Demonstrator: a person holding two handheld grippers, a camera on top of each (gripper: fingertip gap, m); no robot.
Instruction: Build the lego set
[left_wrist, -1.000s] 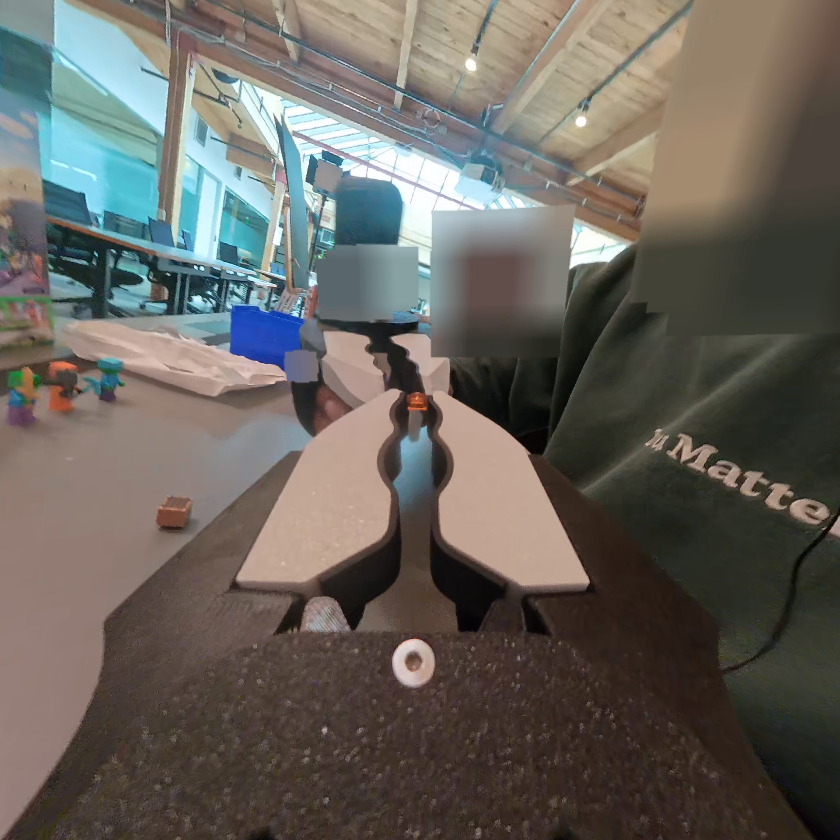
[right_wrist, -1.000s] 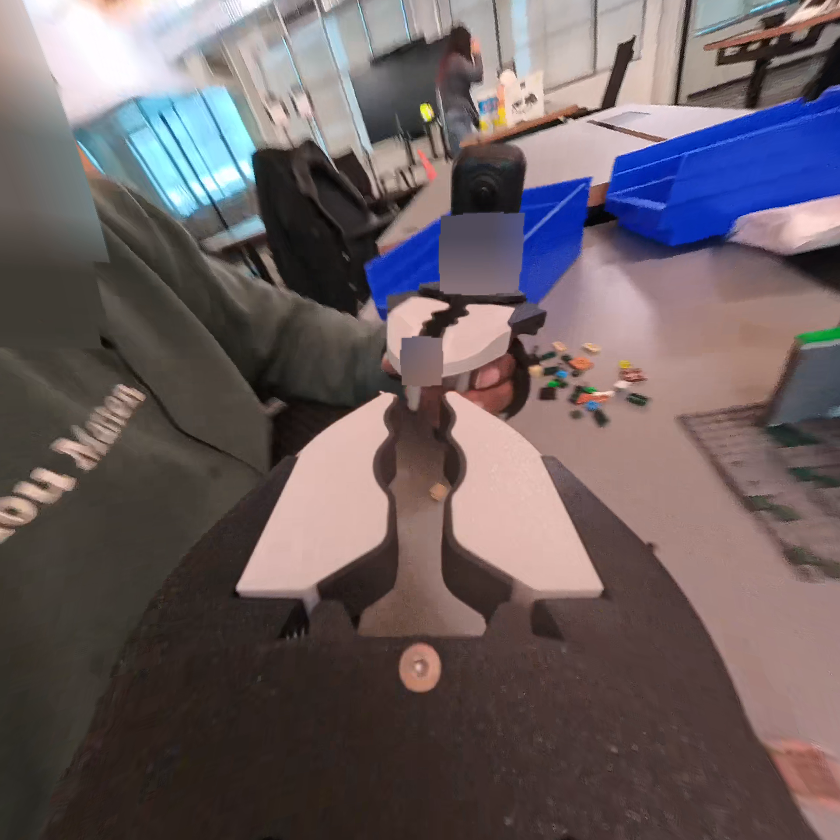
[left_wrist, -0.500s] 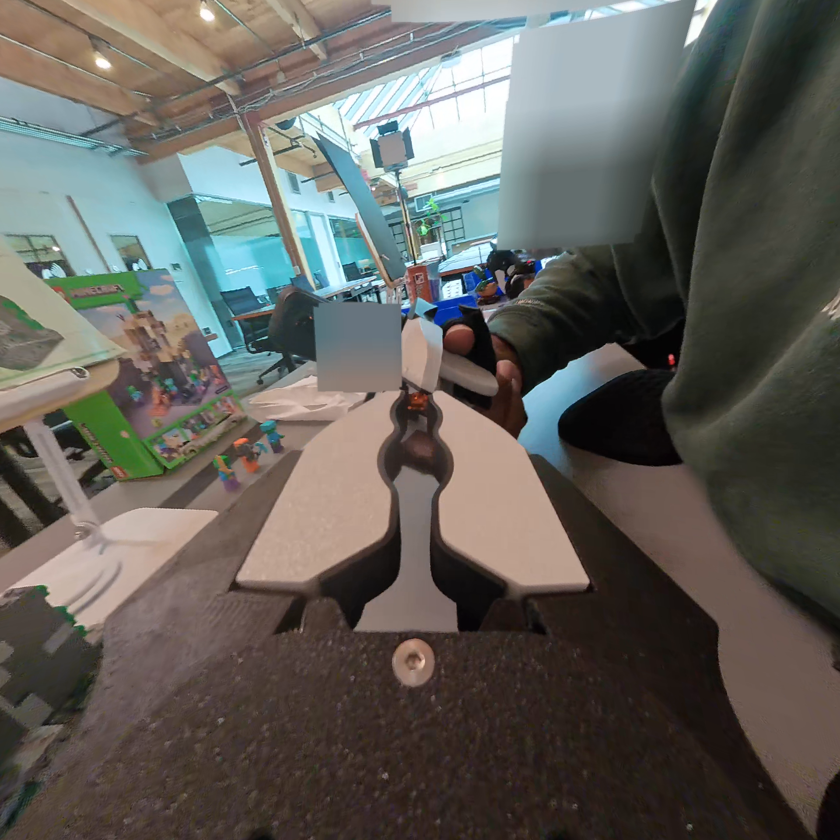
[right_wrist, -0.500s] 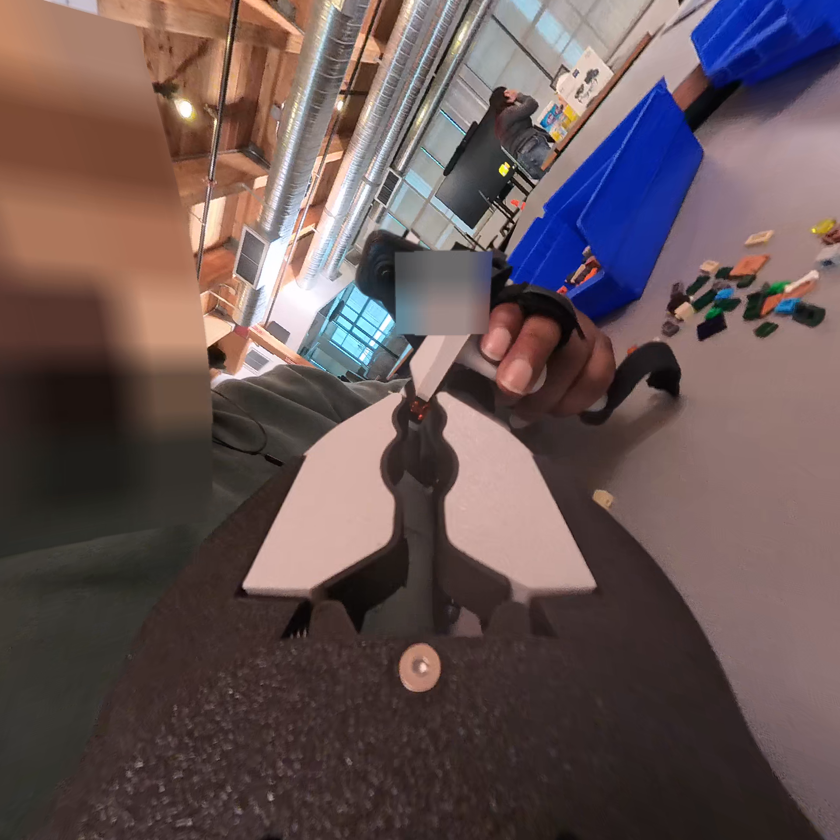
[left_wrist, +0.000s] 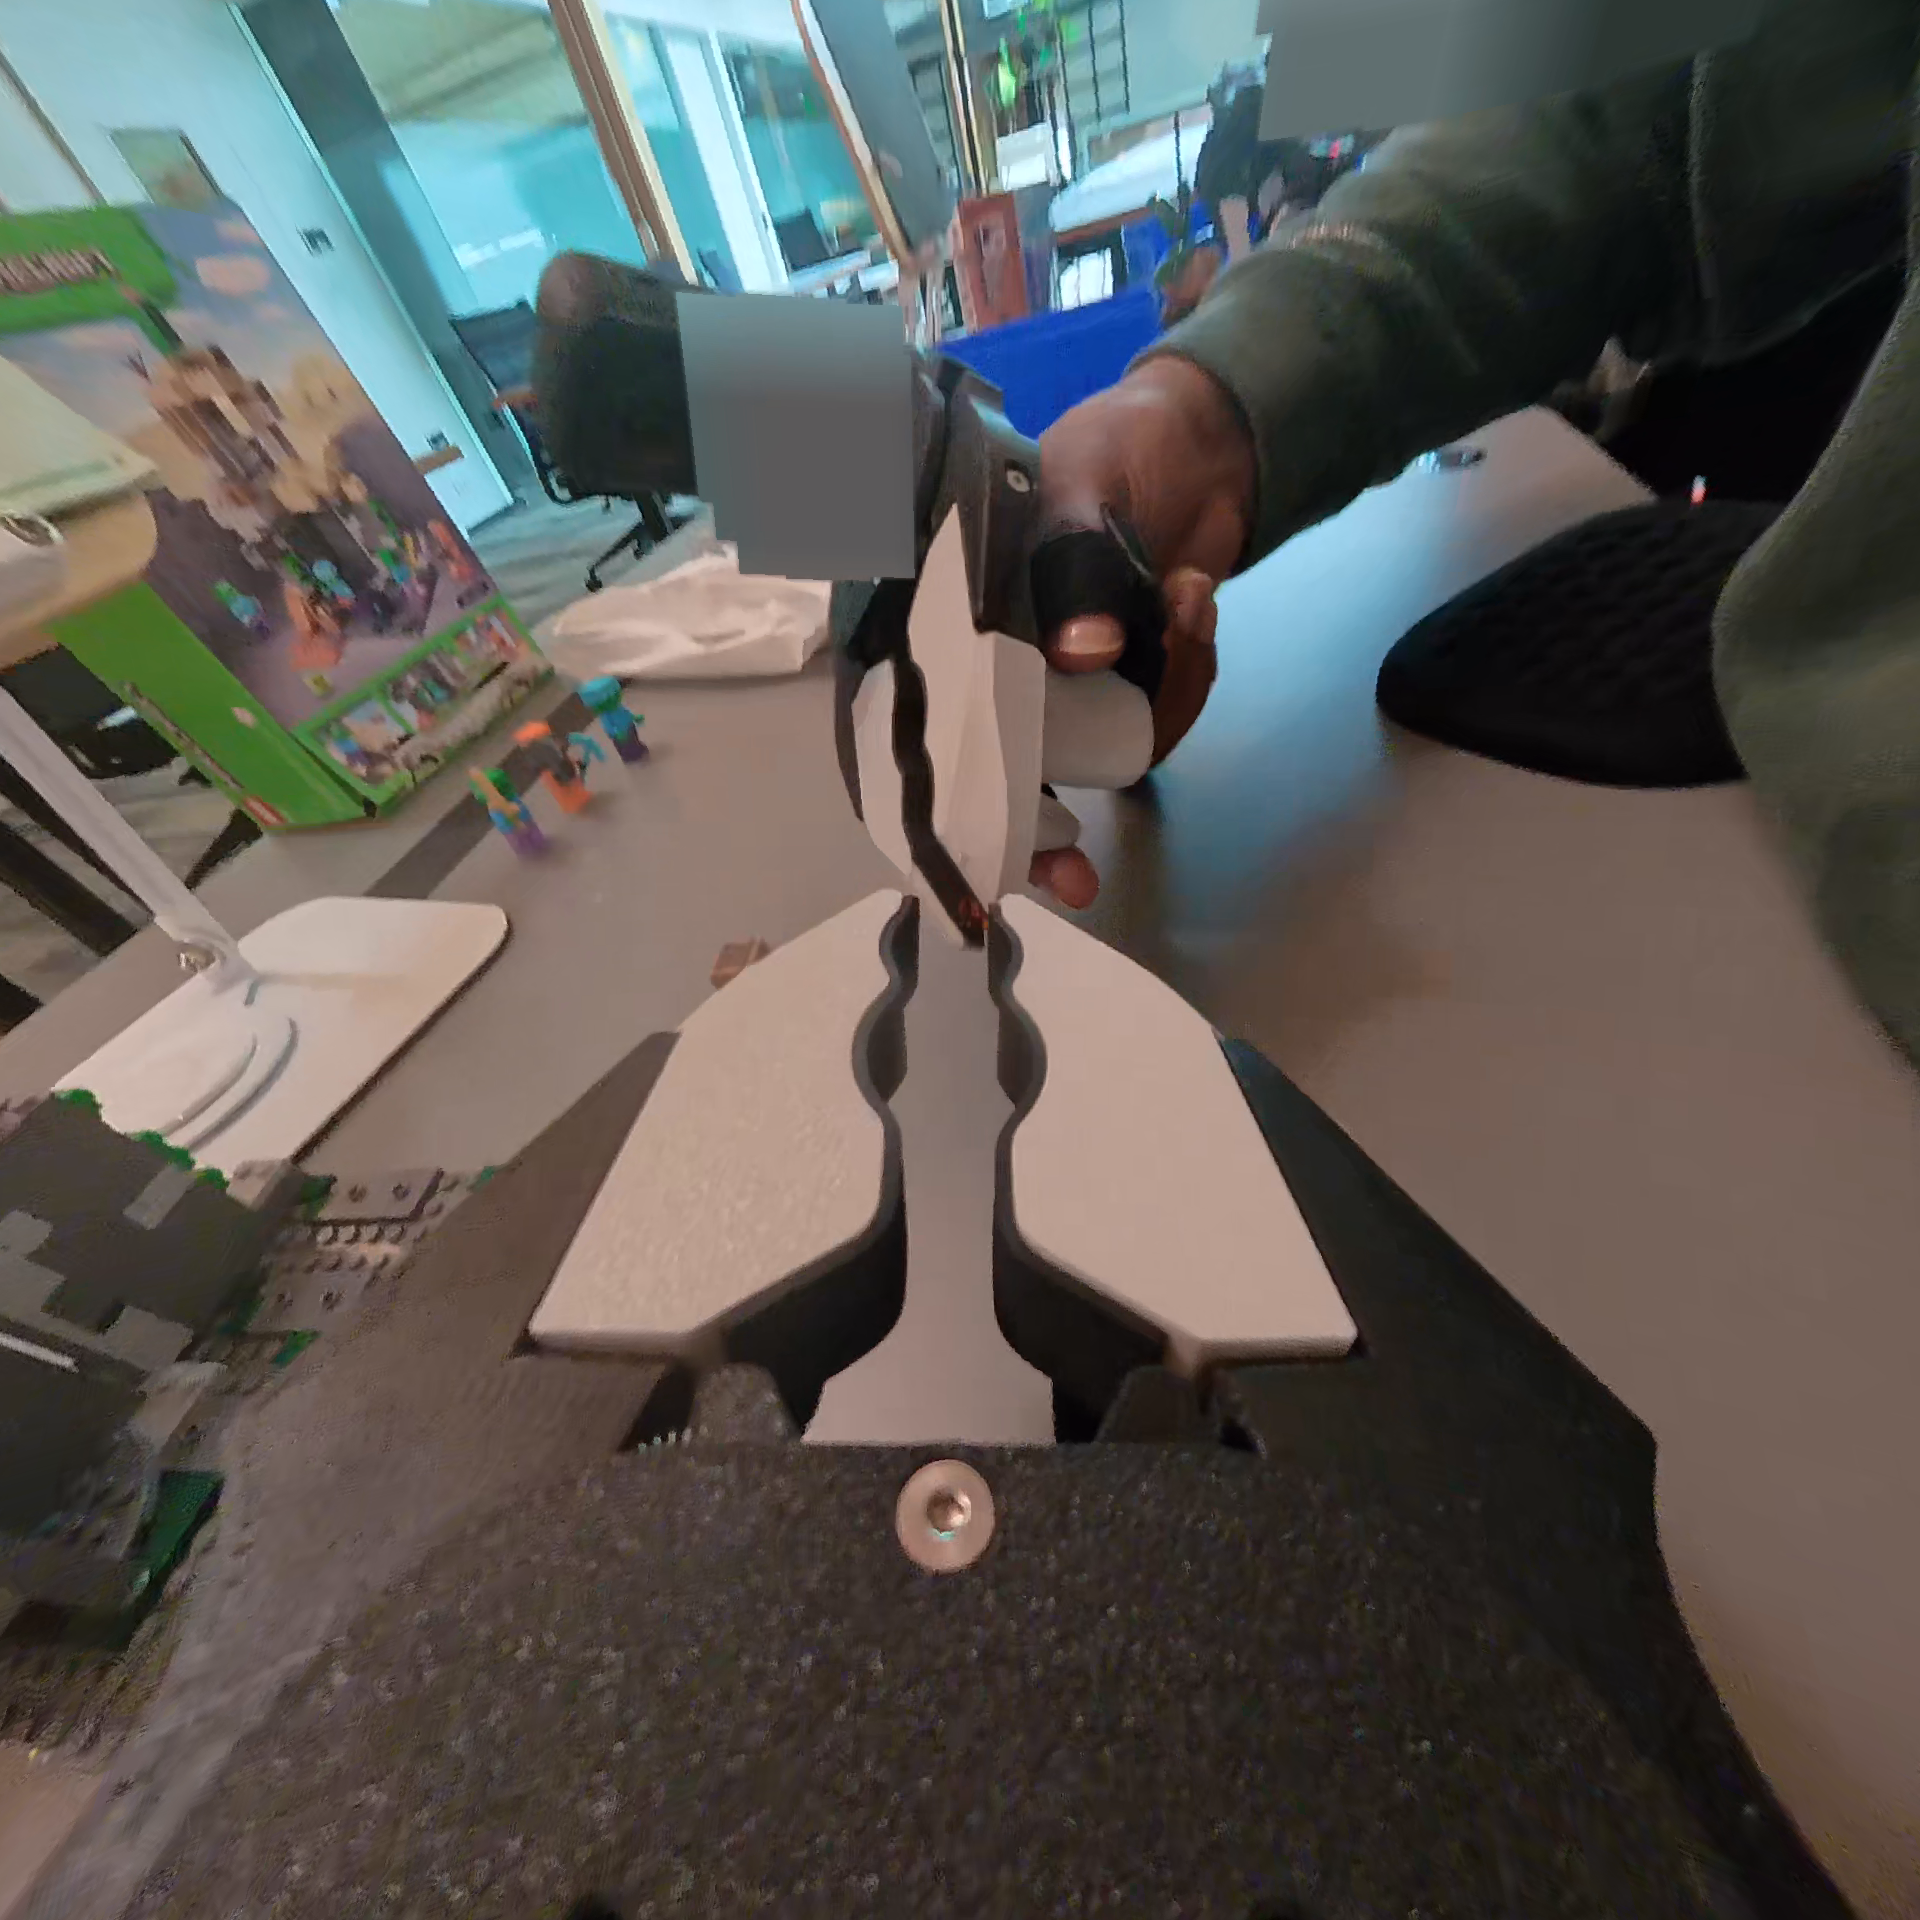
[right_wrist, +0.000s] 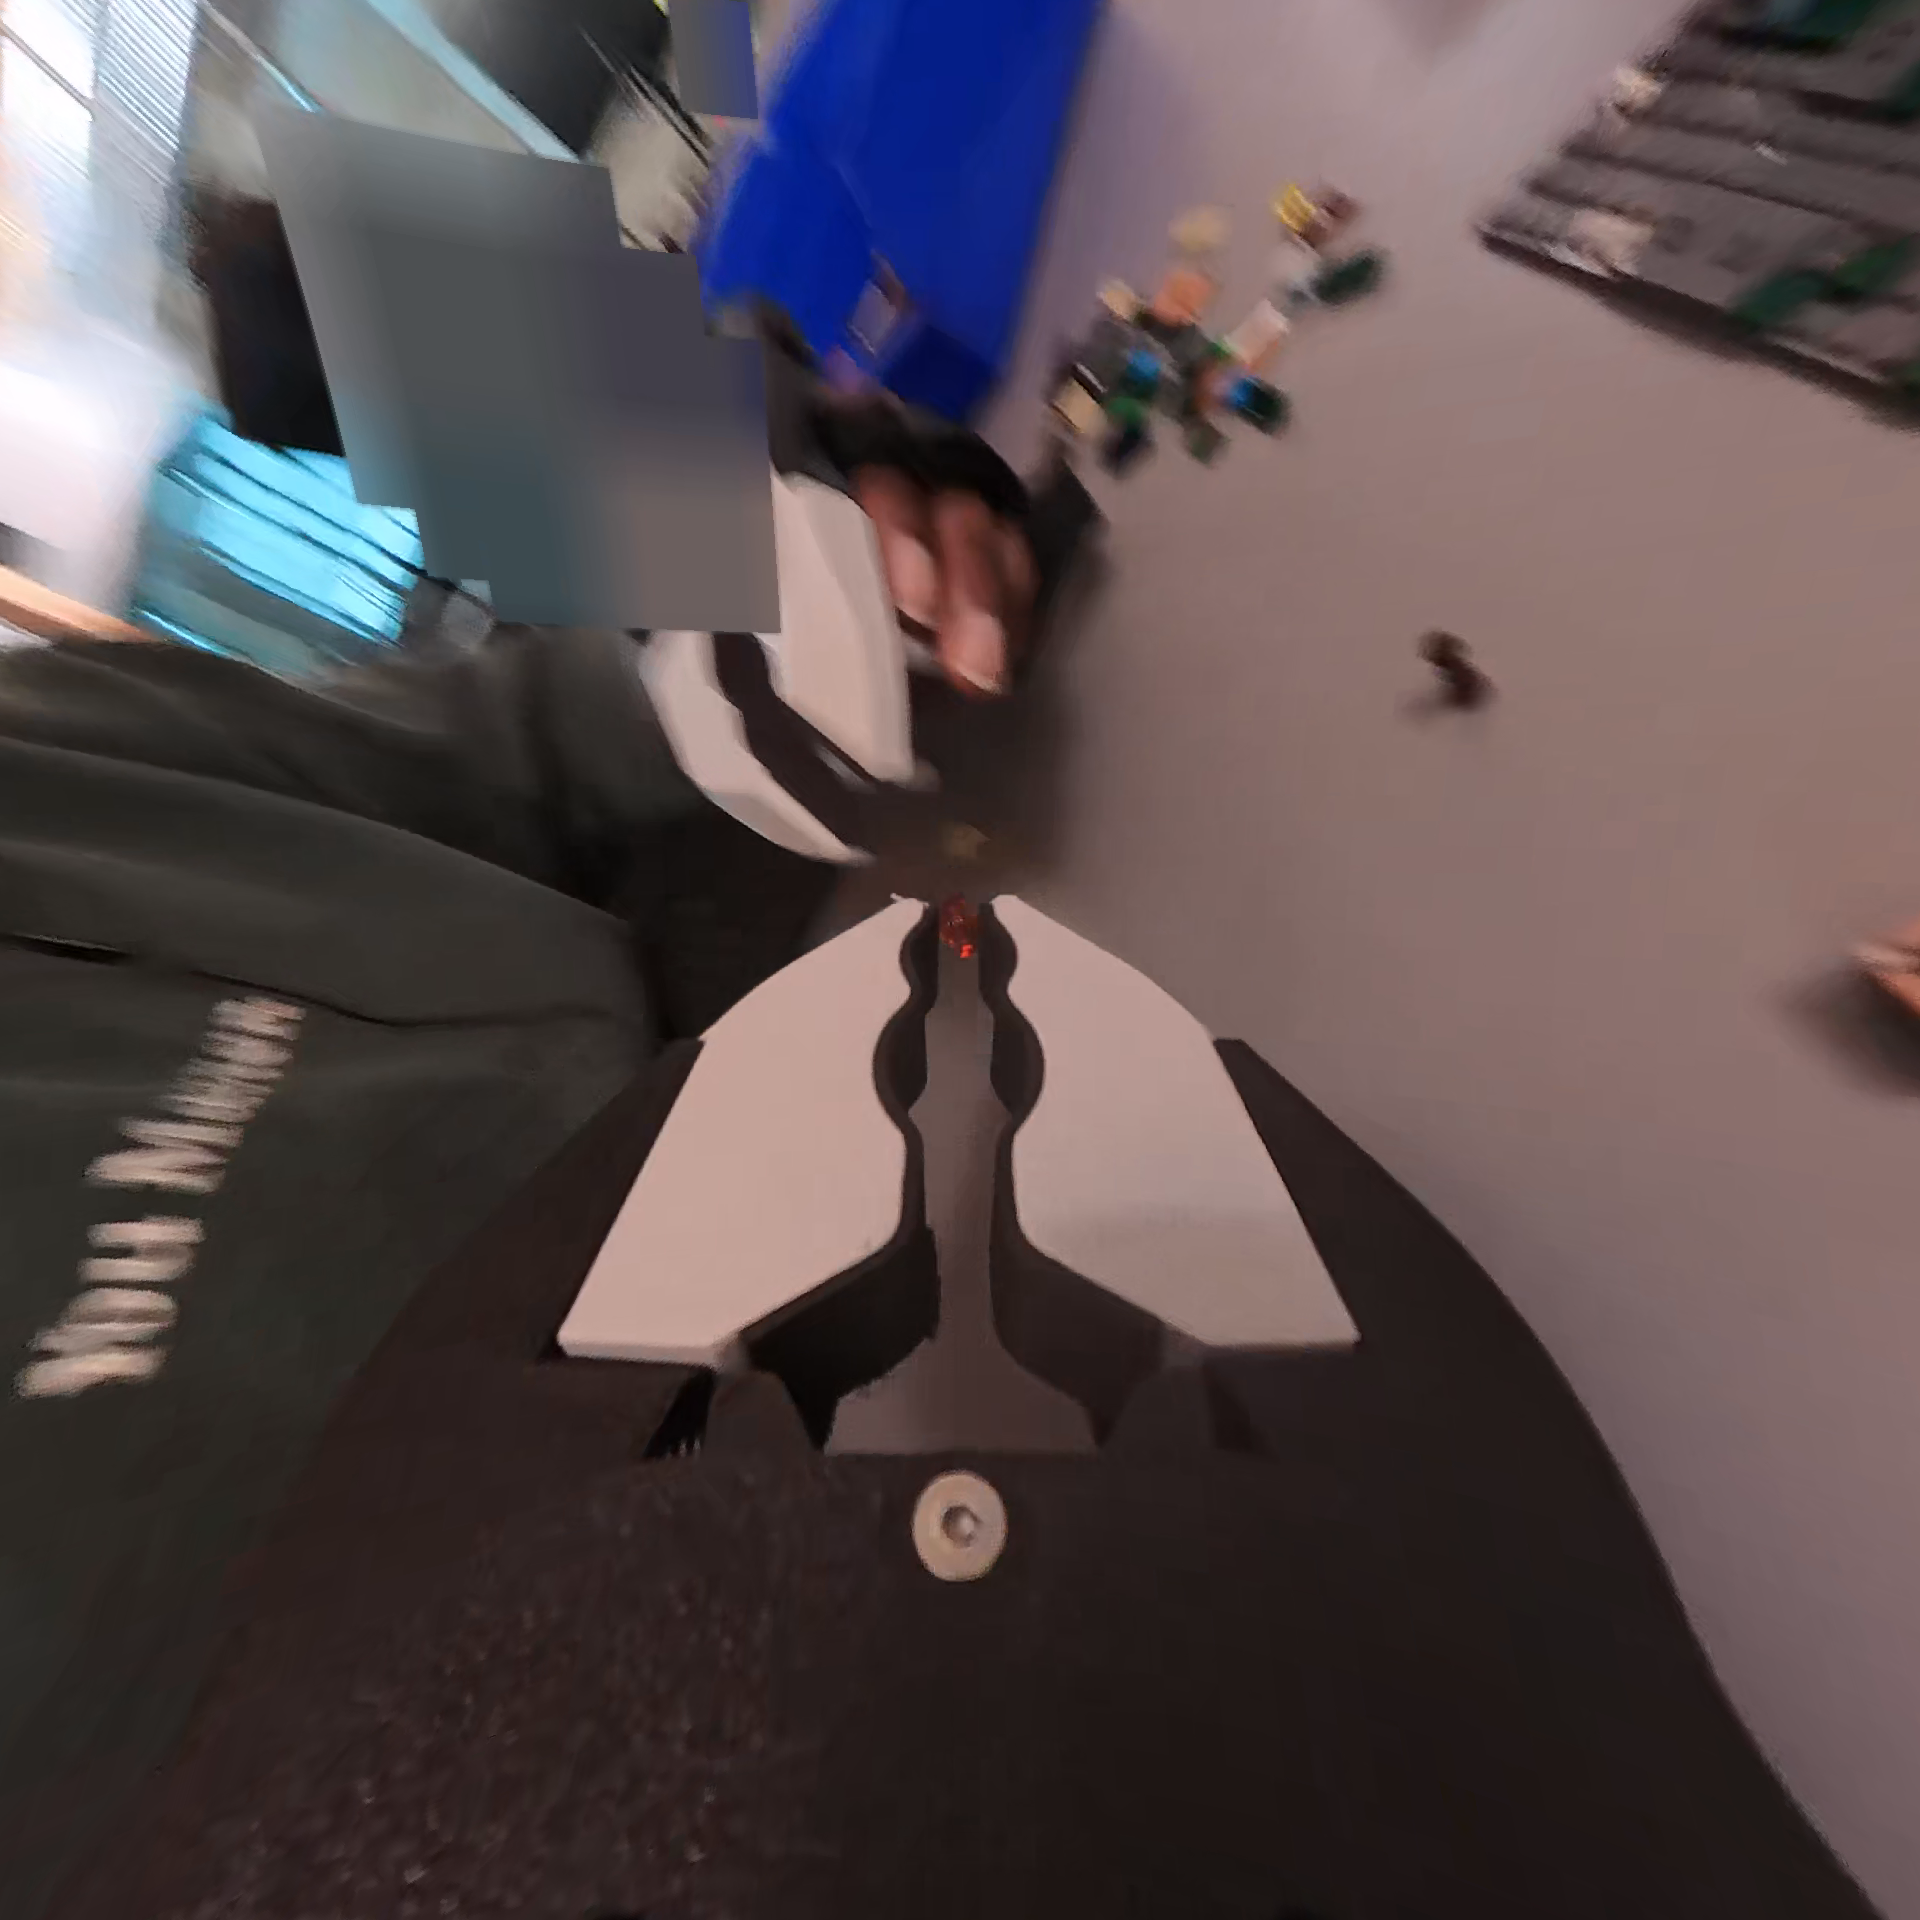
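My right gripper (right_wrist: 956, 912) is shut on a tiny red-orange Lego piece (right_wrist: 956, 928) at its fingertips, held above the grey table (right_wrist: 1455, 1039). In the left wrist view the right gripper (left_wrist: 966, 894) comes down from above, and its tip with the piece (left_wrist: 975, 916) sits between my left fingers. My left gripper (left_wrist: 951, 920) has its jaws a little apart and grips nothing. The left gripper (right_wrist: 831, 748) also shows blurred in the right wrist view, just beyond the piece. The grey and green Lego build (left_wrist: 125, 1299) stands at the lower left.
A green Lego box (left_wrist: 260, 520), three minifigures (left_wrist: 561, 758), a white stand base (left_wrist: 312, 987) and a small brown brick (left_wrist: 738, 956) lie to the left. A pile of loose pieces (right_wrist: 1184, 343), a blue bin (right_wrist: 883, 187) and a grey studded plate (right_wrist: 1714, 208) lie farther off. My left and right fingertips are right by each other. The grey studded plate (right_wrist: 1714, 208) is about equally far from each gripper, around 20 centimetres.
The red-orange piece was in my left gripper's tips; now the right gripper holds it and the left jaws have opened a little. Both grippers tilted downward toward the table.
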